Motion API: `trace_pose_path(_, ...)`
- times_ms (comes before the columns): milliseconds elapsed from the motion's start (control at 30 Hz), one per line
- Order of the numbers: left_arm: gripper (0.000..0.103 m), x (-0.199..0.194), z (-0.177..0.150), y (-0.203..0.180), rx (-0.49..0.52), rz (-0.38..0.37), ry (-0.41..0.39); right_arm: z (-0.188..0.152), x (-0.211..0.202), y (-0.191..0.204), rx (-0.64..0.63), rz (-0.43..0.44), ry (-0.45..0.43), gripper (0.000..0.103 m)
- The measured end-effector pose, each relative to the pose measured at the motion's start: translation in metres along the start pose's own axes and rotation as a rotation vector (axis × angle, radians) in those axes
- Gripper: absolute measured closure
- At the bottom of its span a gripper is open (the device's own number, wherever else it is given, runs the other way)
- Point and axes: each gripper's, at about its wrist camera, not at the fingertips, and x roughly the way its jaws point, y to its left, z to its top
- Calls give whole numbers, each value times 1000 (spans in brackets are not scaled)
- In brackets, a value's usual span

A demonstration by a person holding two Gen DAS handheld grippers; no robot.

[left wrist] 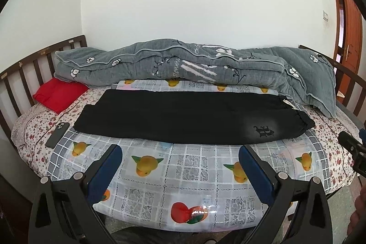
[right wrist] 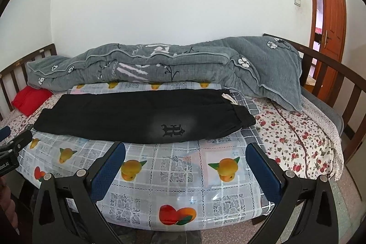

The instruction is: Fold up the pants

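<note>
The black pants [left wrist: 183, 120] are laid flat on the fruit-printed plastic sheet [left wrist: 183, 170] that covers the bed [right wrist: 297, 136]. Their long axis runs left to right across the bed, parallel to its near edge. The gathered waistband [right wrist: 240, 116], with a white drawstring beside it, is pointed to the right, and the leg ends are pointed to the left. The legs are stacked one on the other, and an embroidered emblem [right wrist: 172, 130] is seen near the waist end.

The left gripper [left wrist: 180, 152] is held over the near part of the sheet with its fingers [left wrist: 107, 173] spread wide; nothing is held or touched. The right gripper [right wrist: 186, 150] is likewise held near the pants, its fingers [right wrist: 263, 170] wide apart and empty.

A grey quilt [left wrist: 183, 65] is bunched along the far side, and a phone [left wrist: 57, 133] is lain left of the pants.
</note>
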Motion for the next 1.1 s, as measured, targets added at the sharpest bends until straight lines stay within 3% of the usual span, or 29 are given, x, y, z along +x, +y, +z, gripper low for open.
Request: trace_pose_path(1100,1,8,2,4,-25,1,9,-3,8,2,1,9,14,0)
